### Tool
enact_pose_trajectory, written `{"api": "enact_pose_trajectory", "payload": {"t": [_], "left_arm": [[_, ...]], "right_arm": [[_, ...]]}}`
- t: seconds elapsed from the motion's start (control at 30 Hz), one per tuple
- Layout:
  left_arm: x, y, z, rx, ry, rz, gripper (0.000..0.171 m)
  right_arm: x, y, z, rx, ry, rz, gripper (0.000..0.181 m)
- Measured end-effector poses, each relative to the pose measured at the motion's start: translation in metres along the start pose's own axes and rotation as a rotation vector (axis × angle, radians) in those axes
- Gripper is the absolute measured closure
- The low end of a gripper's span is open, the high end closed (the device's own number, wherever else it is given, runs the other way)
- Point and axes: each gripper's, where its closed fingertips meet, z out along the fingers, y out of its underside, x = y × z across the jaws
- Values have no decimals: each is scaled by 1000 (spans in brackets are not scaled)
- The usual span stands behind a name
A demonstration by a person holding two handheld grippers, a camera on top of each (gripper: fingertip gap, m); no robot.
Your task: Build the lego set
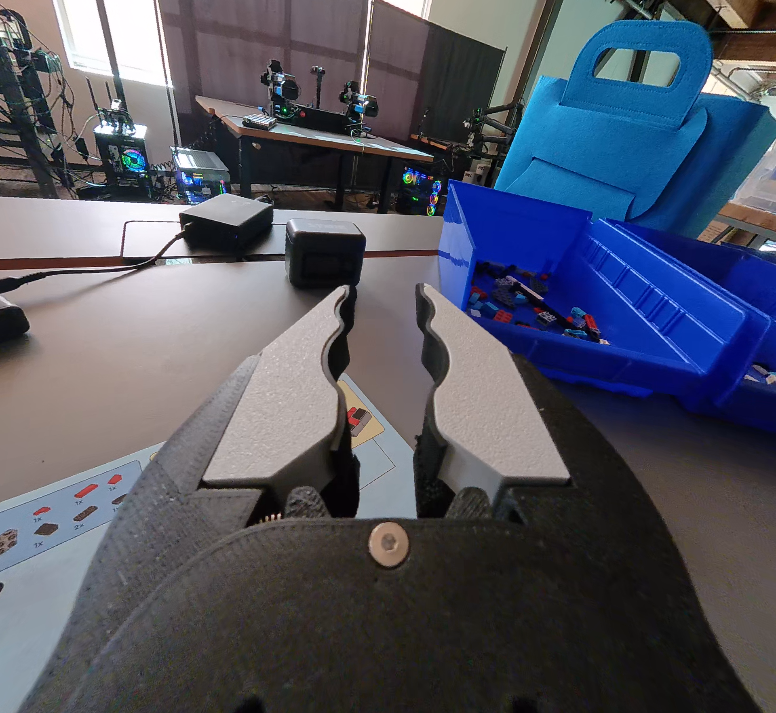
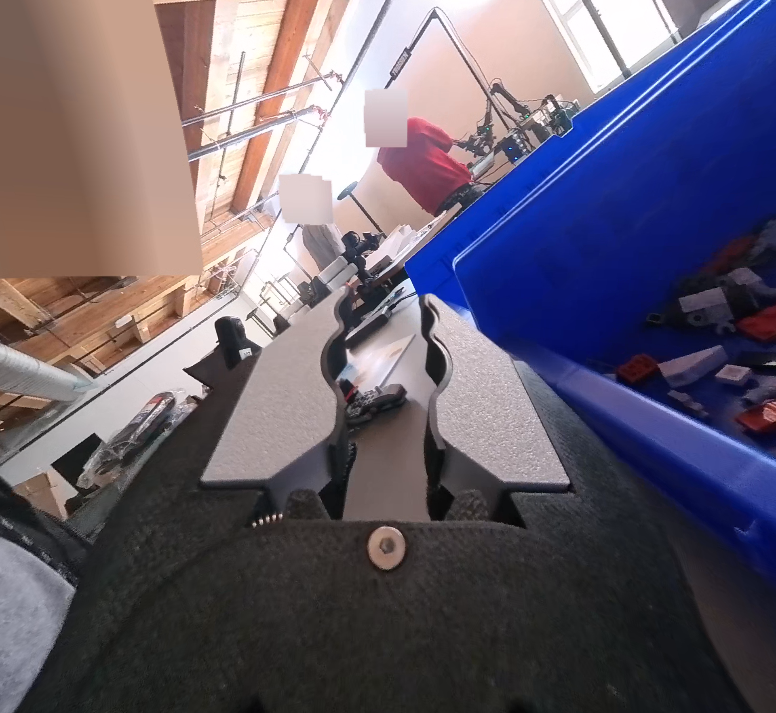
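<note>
Left tongs (image 1: 384, 294) are parted and empty above the dark counter (image 1: 168, 357) and the instruction sheet (image 1: 63, 516). Right tongs (image 2: 384, 306) are likewise parted and empty. Loose lego bricks (image 1: 533, 310) lie in the blue bin (image 1: 609, 361), right of the left tongs.

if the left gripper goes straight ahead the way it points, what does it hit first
Most likely the small black box on the table, just beyond the open left gripper. The gap between them is hard to judge. The blue bin sits off to the right.
</note>
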Motion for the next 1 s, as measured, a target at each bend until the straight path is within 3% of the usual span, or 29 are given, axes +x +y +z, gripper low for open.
{"api": "enact_pose_trajectory", "payload": {"t": [0.57,1.0], "left_arm": [[-15,8,6,-63,42,-199,141],[-15,20,11,-138,41,-240,141]], "right_arm": [[7,10,22,-44,101,-168,148],[16,11,29,-64,119,-133,149]]}}
